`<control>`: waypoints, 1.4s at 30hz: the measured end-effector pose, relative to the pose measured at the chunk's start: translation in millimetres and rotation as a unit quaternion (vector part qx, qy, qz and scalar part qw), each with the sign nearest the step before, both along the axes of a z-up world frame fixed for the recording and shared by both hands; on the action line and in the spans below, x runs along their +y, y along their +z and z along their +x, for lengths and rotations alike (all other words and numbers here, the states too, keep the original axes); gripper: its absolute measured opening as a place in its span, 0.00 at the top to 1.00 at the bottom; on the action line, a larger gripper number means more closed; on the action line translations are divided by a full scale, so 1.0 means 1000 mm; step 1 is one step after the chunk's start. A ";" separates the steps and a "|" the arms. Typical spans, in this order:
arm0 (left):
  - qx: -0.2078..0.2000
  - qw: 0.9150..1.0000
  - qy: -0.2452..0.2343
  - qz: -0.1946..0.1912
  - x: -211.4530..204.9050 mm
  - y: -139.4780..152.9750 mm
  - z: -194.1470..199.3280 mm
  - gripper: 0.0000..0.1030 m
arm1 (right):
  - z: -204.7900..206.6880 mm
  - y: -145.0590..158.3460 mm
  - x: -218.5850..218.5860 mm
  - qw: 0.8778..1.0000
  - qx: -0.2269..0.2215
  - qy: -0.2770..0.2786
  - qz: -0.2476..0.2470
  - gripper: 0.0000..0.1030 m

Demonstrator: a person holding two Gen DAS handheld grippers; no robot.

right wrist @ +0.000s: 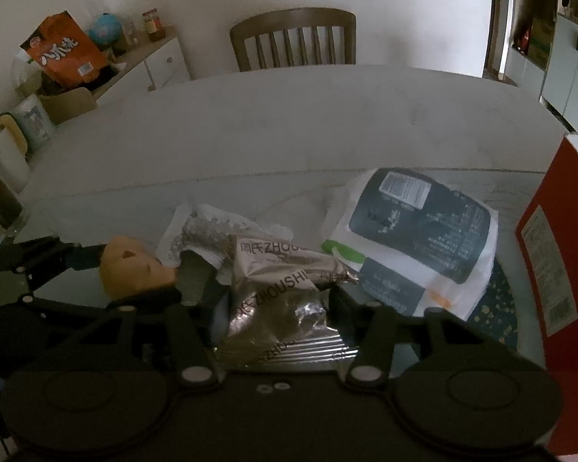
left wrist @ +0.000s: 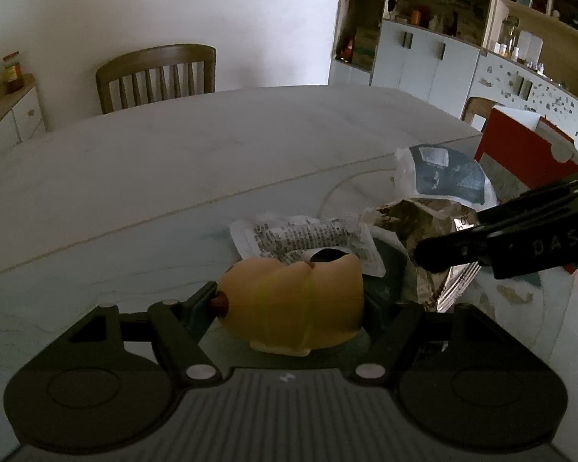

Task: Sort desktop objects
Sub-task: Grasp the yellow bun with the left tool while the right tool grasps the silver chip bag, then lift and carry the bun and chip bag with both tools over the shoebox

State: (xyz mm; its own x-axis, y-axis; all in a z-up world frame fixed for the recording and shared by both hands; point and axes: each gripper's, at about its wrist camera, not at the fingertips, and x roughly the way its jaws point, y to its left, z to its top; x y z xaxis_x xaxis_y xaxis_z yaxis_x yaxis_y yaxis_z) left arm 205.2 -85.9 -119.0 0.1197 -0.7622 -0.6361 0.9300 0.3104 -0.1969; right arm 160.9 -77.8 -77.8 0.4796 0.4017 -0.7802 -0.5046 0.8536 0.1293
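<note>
left gripper (left wrist: 289, 300) clamps yellow toy (left wrist: 293, 304) | right gripper (right wrist: 273, 300) clamps silver packet (right wrist: 281, 300)

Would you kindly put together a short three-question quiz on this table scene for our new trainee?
1. What sits between the fingers of the left gripper? A) a yellow soft toy B) a mug C) a spoon
2. True or false: the silver foil packet lies between the fingers of the right gripper.
3. Which piece of furniture stands at the far edge of the table?
Key: 1 A; 2 true; 3 a wooden chair.
</note>
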 end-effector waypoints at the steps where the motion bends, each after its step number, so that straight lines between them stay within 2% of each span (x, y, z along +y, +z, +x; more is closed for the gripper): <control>1: -0.001 1.000 0.001 -0.002 0.001 0.002 0.000 0.28 | 0.000 0.002 0.000 1.000 -0.002 0.000 0.001 0.48; 20: -0.011 1.000 0.007 -0.020 0.009 0.051 -0.021 0.28 | -0.016 0.041 -0.032 0.999 -0.022 -0.004 0.026 0.48; 31: -0.028 0.999 0.003 -0.030 0.002 0.092 -0.051 0.28 | -0.031 0.073 -0.071 0.998 -0.032 -0.004 0.051 0.48; 42: -0.044 0.998 -0.005 -0.035 -0.017 0.135 -0.088 0.28 | -0.043 0.113 -0.120 0.996 -0.064 0.004 0.070 0.48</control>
